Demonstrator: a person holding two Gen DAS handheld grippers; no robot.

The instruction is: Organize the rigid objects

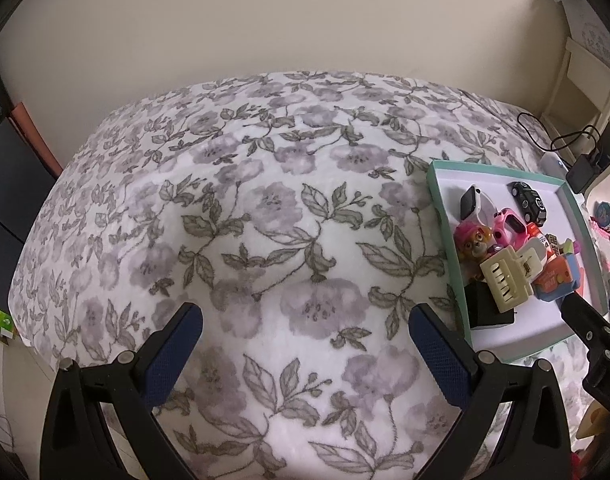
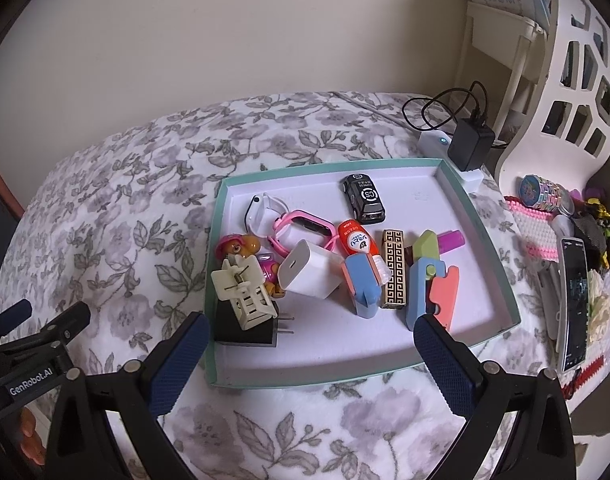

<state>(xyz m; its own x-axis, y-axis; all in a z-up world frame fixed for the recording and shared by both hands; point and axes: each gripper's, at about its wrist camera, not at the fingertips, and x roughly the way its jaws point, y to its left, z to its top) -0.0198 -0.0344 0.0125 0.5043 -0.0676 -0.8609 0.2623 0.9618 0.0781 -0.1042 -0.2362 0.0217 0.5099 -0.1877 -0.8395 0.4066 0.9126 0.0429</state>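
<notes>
Both grippers hang above a bed covered by a floral blanket (image 1: 265, 216). Left gripper (image 1: 305, 332): jaws spread wide, nothing between them, over bare blanket well to the left of the tray. Right gripper (image 2: 309, 340): jaws likewise released and empty, poised over the near edge of the tray (image 2: 369, 376).

Tray: shallow, teal rim, white floor, lying flat on the blanket near the bed's right edge. All sorted items sit inside it:
- black toy car (image 2: 364, 198), toward the far edge, apart from the rest.
- white watch (image 2: 265, 208) and pink watch (image 2: 305, 226), left of centre, touching each other.
- pup figurine (image 2: 241, 250) with pink cap, at the left edge.
- cream hair claw (image 2: 245, 292) resting on a black plug adapter (image 2: 249, 330), near left corner.
- white charger cube (image 2: 309, 268), centre.
- orange tube (image 2: 359, 242), gold patterned lighter (image 2: 393, 268), blue and coral blocks (image 2: 433, 288), right of centre, crowded together.

Off the tray, at the far right corner: black power brick (image 2: 471, 144) with cable. A phone (image 2: 573, 304) lies along the bed's right edge.
</notes>
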